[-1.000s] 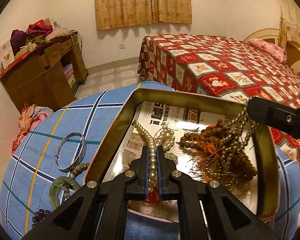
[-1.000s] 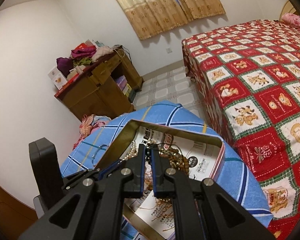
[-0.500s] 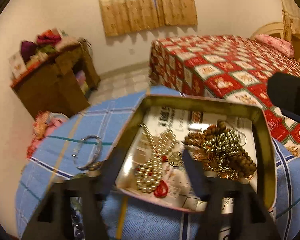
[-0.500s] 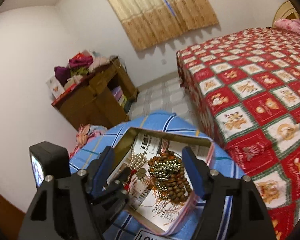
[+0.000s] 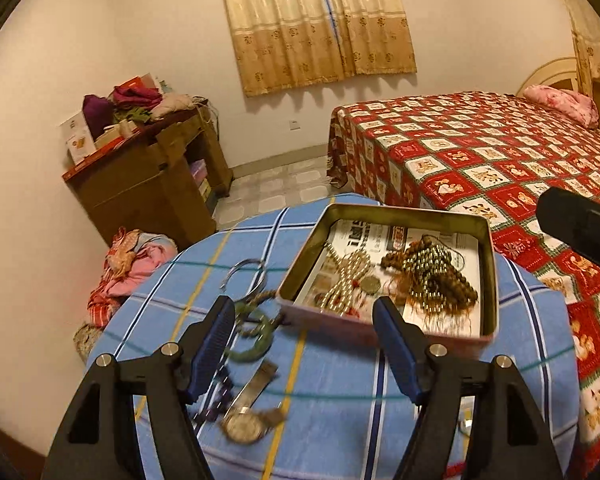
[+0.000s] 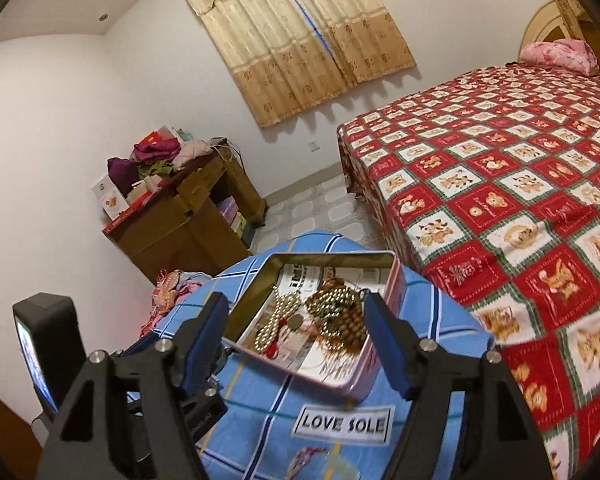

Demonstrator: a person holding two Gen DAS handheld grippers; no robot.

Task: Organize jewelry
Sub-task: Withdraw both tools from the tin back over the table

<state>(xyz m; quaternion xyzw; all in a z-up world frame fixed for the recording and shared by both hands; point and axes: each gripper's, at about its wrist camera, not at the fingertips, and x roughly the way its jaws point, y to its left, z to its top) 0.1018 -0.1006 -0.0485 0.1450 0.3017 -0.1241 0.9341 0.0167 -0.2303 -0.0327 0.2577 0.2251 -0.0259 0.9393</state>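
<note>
Jewelry not yet put away lies on the blue checked surface [image 5: 340,368] to the left of the tin [image 5: 488,240], and that side decides the coming move. In the left wrist view the left tool [image 5: 304,344] hangs with its blue pads wide apart and nothing between them. The green bangle [image 5: 252,348] sits at about 10 o'clock from its gap, just beside the left pad, with the silver bangle [image 5: 246,274] further off toward 11. The wristwatch [image 5: 246,424] lies at about 7 o'clock, its strap running up toward 1 o'clock. The right tool [image 6: 296,340] is also spread and empty, facing the tin at 12 o'clock, where the pearl strand [image 6: 278,322] and the brown bead bundle [image 6: 340,316] already rest. My judgement: the left tool is the nearer one to the loose pieces
</note>
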